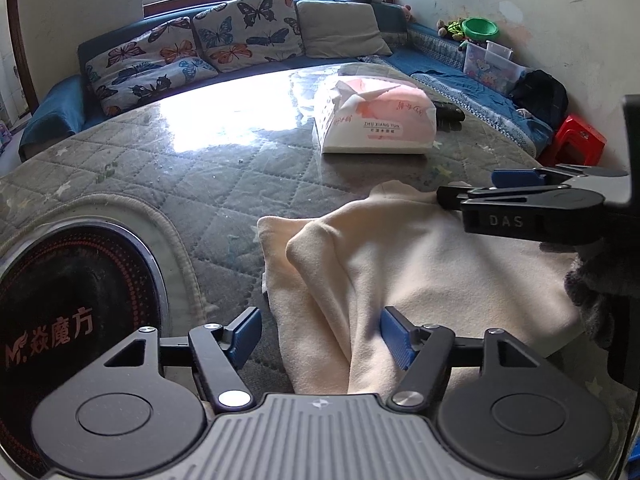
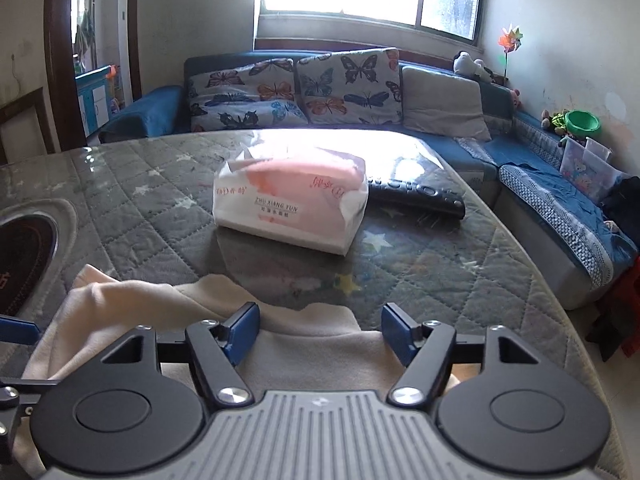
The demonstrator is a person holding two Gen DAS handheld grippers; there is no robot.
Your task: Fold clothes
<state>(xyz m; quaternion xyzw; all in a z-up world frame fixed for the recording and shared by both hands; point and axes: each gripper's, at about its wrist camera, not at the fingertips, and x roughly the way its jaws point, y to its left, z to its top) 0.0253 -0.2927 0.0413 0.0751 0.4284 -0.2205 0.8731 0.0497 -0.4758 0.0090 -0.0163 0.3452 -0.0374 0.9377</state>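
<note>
A cream garment [image 1: 420, 264] lies rumpled on the quilted grey table cover, with a raised fold running toward its near edge. My left gripper [image 1: 320, 338] is open and straddles that near edge, with cloth between its blue pads but not pinched. The right gripper [image 1: 472, 186] shows from the side over the garment's far right corner, its jaws apart. In the right wrist view the cream garment [image 2: 320, 344] lies under my right gripper [image 2: 318, 334], which is open just above the cloth's far hem. A blue pad of the left gripper pokes in at the left edge.
A pink and white tissue pack [image 1: 374, 118] sits mid-table, with a black remote [image 2: 416, 196] beside it. A round induction hob [image 1: 76, 304] is set into the table at left. A blue corner sofa with butterfly cushions [image 2: 296, 92] wraps behind. A red stool [image 1: 576, 140] stands at right.
</note>
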